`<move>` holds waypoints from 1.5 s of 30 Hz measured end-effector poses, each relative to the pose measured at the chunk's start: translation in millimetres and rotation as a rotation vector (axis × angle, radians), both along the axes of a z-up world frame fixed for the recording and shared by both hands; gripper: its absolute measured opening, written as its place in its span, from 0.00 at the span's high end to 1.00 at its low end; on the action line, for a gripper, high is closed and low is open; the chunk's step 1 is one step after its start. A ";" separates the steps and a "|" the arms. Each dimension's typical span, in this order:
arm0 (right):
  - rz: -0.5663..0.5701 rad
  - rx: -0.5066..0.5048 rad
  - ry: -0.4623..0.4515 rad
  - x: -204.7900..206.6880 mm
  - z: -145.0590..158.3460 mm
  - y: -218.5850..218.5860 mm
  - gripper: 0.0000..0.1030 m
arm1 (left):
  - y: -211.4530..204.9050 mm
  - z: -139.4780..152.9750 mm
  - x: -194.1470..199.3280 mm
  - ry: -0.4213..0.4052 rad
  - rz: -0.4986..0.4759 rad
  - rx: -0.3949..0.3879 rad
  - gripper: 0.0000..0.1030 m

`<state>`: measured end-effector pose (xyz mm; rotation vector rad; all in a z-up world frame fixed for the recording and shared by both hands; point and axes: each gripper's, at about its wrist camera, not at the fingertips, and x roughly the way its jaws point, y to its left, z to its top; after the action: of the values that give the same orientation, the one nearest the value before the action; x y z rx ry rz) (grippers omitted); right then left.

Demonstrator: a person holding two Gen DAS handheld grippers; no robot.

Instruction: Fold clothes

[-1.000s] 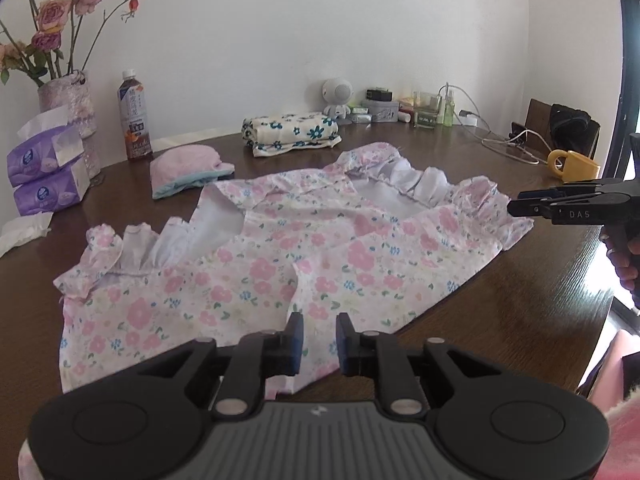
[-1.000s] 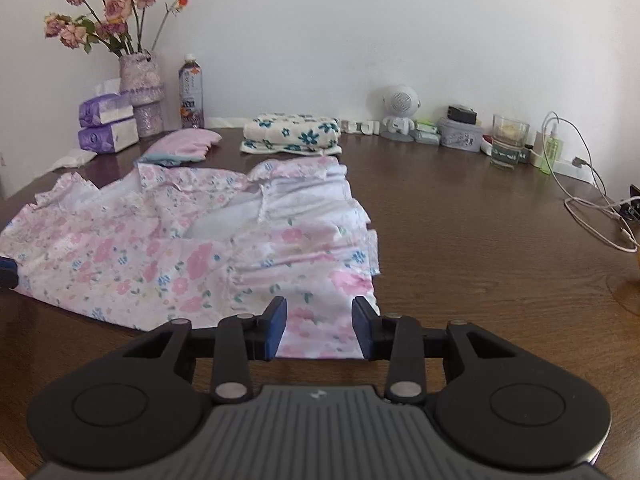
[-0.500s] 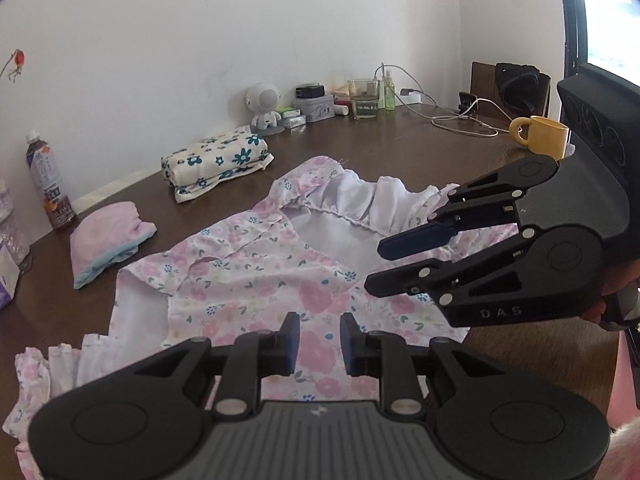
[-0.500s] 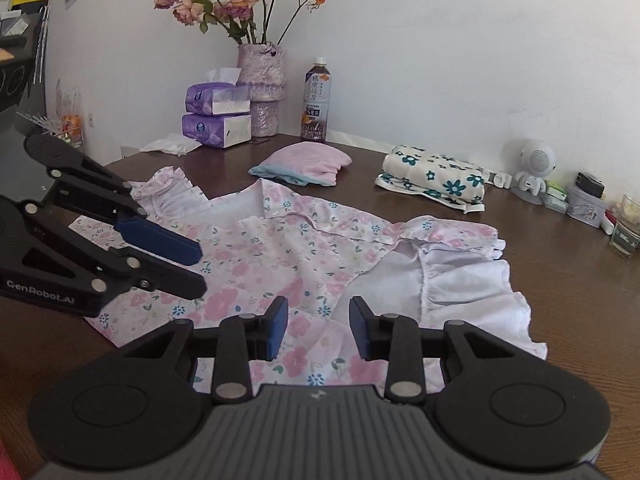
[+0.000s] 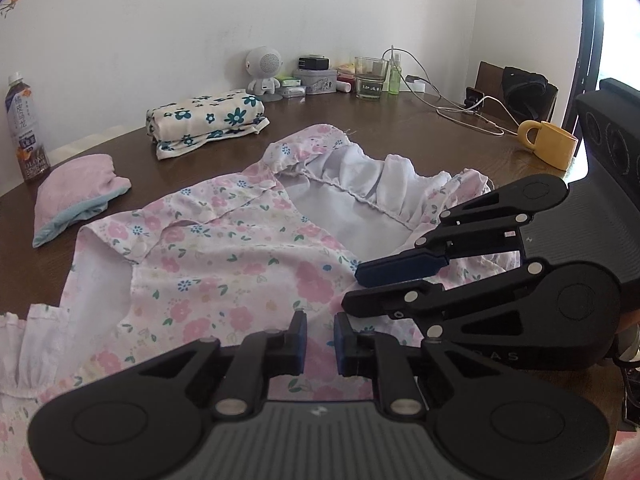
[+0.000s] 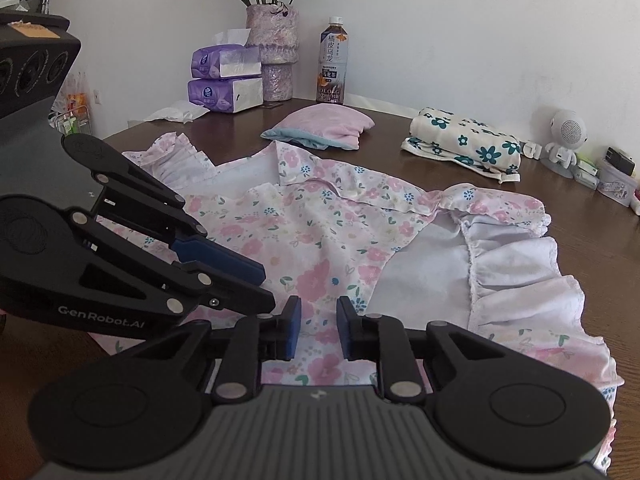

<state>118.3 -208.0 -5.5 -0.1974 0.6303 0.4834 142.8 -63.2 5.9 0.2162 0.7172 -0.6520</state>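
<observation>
Home: flower vase [image 6: 273,54], cluttered table [image 5: 328,120]

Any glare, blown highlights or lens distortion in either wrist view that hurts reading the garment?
Left wrist view: window strip at top right is blown out, table edge bows from fisheye, yet the pink floral garment reads sharp. Right wrist view: even daylight, no glare on the dark wooden table; corners vignette black and the left claw looms large.
</observation>
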 end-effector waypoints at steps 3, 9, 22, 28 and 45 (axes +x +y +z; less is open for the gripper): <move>-0.006 0.008 0.008 0.8 -1.8 -1.7 0.84 | 2.5 -1.2 -1.1 -0.005 0.005 -0.015 0.89; -0.040 0.016 0.005 1.8 -2.5 -9.0 0.88 | 7.4 -3.6 -3.6 -0.014 0.015 -0.043 0.90; -0.200 0.040 -0.012 -0.4 -2.6 -58.8 0.92 | 11.7 -6.8 -11.5 -0.052 0.018 -0.048 0.90; -0.266 0.035 -0.025 1.1 -2.5 -77.1 0.92 | 13.0 -7.9 -13.6 -0.058 0.018 -0.047 0.89; -0.386 0.050 -0.008 5.0 -5.6 -118.7 0.94 | 14.7 -8.9 -13.8 -0.060 0.015 -0.056 0.89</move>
<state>123.4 -326.7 -11.1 -0.0272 0.6299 0.1255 129.0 -48.6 -3.0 0.1779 0.6420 -0.6476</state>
